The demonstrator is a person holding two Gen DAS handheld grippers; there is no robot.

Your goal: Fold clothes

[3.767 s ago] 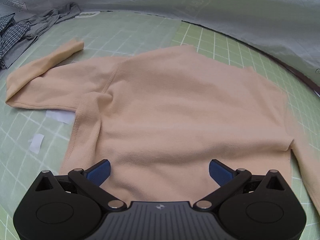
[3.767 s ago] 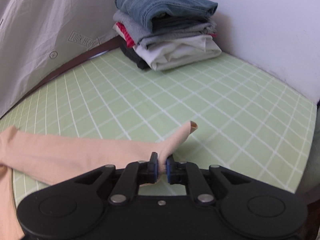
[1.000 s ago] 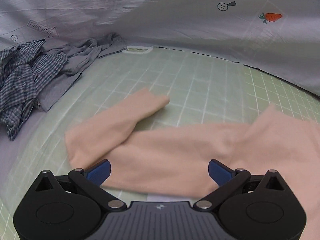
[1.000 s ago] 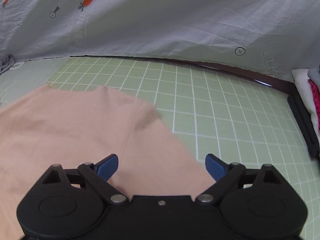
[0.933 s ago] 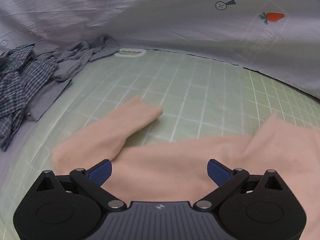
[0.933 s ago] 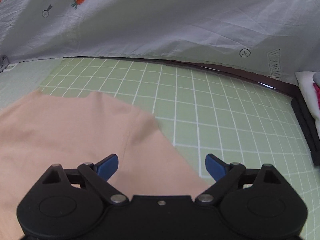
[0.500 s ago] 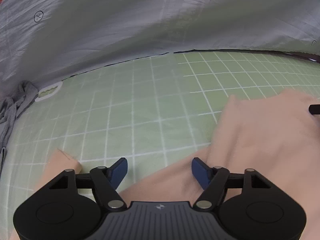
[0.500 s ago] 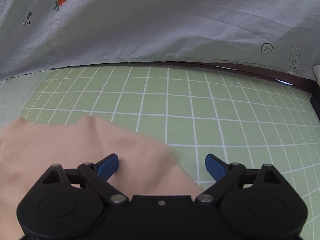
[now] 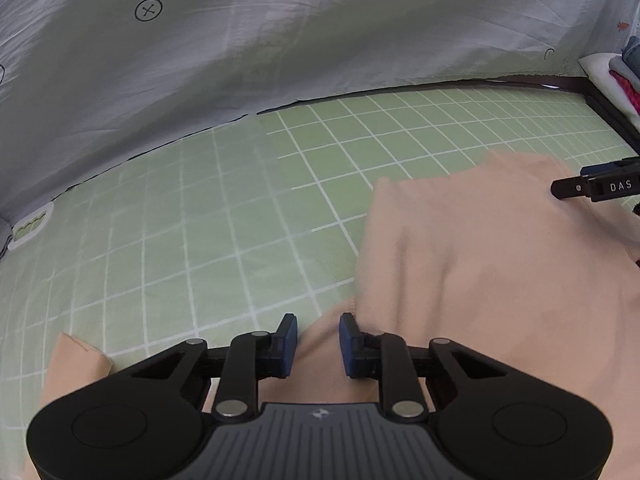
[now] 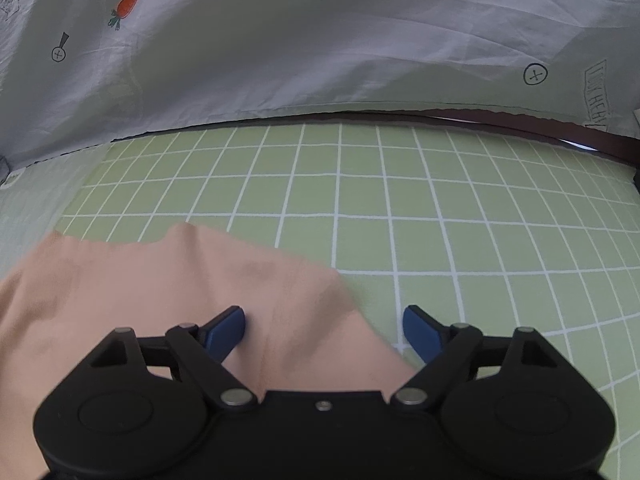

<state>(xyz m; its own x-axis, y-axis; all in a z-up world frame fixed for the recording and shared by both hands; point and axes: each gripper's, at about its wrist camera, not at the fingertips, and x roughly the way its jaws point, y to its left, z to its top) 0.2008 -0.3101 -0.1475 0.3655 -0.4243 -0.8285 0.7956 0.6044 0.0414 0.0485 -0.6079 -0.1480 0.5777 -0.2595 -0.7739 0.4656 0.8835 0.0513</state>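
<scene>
Peach top flat on green grid mat | left claw closing, fabric between pads, not yet pinched | right claw wide, empty

Left gripper bottom centre – blue pads just closing, straddling peach knit garment on green gridded mat.

A sweater lies on the gridded mat. A printed sheet hangs behind it. Folded clothes are stacked far right.
</scene>
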